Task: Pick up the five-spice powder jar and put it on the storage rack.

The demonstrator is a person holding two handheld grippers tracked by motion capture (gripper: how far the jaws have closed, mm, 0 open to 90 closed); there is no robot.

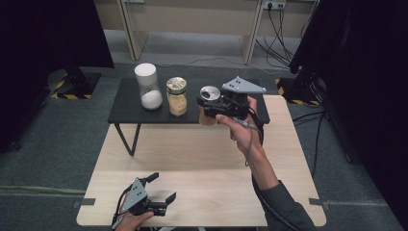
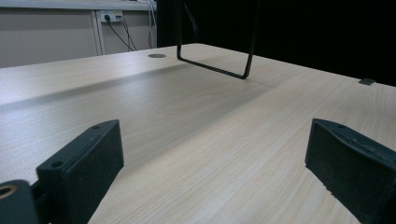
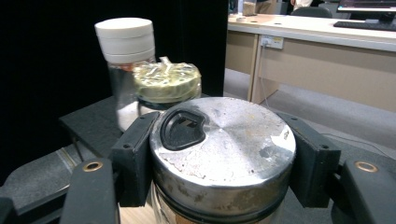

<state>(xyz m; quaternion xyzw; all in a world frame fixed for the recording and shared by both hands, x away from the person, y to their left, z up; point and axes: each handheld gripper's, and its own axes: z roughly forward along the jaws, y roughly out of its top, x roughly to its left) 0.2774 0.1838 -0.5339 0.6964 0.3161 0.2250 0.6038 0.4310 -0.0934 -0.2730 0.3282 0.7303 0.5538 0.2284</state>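
Note:
A glass jar with a dented silver metal lid (image 1: 209, 93) (image 3: 224, 140) sits between the pads of my right gripper (image 1: 208, 104) (image 3: 223, 156), which is shut on it just below the lid. The jar is at the front edge of the low black shelf (image 1: 130, 103); I cannot tell whether its base rests there. On the shelf stand a white-lidded jar of white powder (image 1: 146, 85) (image 3: 125, 46) and a jar with a yellowish lid (image 1: 176, 96) (image 3: 166, 81). My left gripper (image 1: 162, 186) (image 2: 215, 172) lies low on the wooden table (image 2: 187, 107), open, with nothing between its pads.
The black shelf stands on thin wire legs (image 2: 215, 70) at the far side of the light wooden table (image 1: 202, 159). Dark curtains hang at both sides. Cables and a wall socket (image 1: 274, 6) lie beyond the table on the grey floor.

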